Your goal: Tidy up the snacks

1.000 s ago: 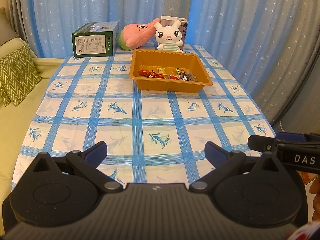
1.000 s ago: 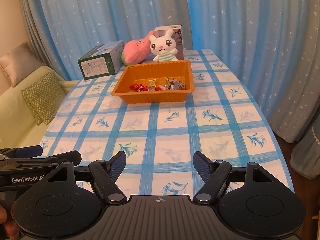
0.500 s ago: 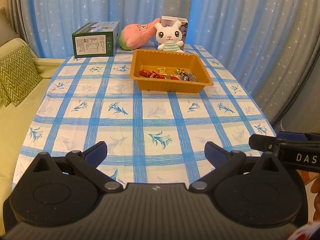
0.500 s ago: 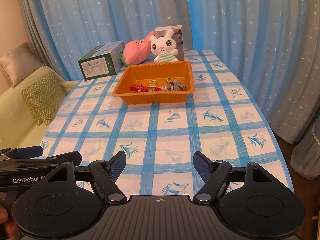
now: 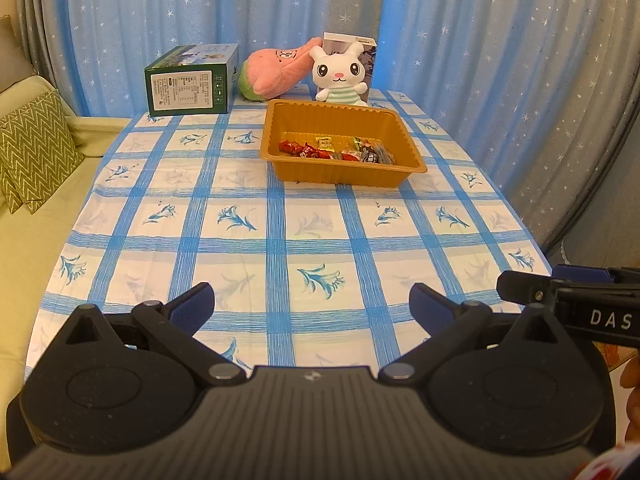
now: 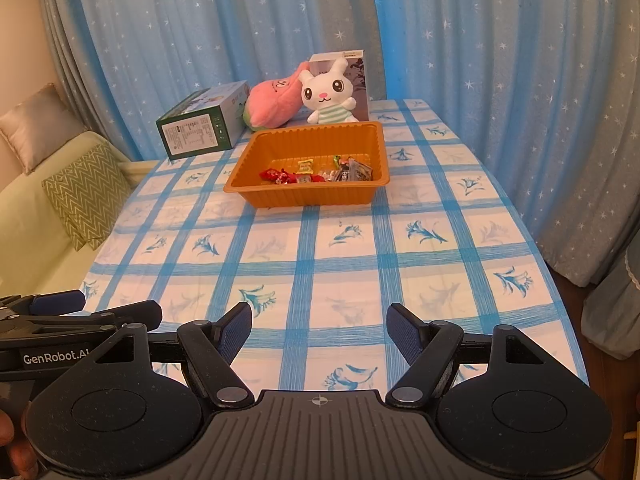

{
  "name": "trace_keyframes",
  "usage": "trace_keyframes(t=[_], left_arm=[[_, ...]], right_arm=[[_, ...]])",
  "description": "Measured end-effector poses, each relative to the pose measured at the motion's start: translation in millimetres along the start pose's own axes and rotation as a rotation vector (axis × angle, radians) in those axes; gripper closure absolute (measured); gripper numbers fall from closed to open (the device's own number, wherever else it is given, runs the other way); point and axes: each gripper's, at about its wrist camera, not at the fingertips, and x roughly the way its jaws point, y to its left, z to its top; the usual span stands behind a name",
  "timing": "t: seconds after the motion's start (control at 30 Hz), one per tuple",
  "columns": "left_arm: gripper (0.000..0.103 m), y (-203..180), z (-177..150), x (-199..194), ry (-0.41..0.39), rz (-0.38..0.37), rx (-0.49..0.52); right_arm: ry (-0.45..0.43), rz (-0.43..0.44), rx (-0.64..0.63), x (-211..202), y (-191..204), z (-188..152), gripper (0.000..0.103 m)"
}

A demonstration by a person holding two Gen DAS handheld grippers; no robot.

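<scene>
Nearest you, your left gripper (image 5: 312, 306) and right gripper (image 6: 319, 330) hover side by side over the checked tablecloth (image 6: 344, 264), jaws spread wide, nothing between them. Well beyond, an orange tray (image 6: 276, 190) holds wrapped snacks (image 6: 316, 172). Behind it sit a rabbit plush (image 6: 328, 96) and green box (image 6: 200, 128).

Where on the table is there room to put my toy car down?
The checked tablecloth is bare between the grippers and the orange tray, and along both sides of it. The far end is crowded: green box, pink plush, white bunny.
</scene>
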Motion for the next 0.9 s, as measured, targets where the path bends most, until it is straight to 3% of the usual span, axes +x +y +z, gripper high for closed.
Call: trace_keyframes(t=[0.9], left_arm=[[0.000, 2.2, 0.0, 1.2, 0.003, -0.001, -0.003]], right_arm=[[0.001, 0.001, 0.000, 0.4, -0.9, -0.9, 0.029]])
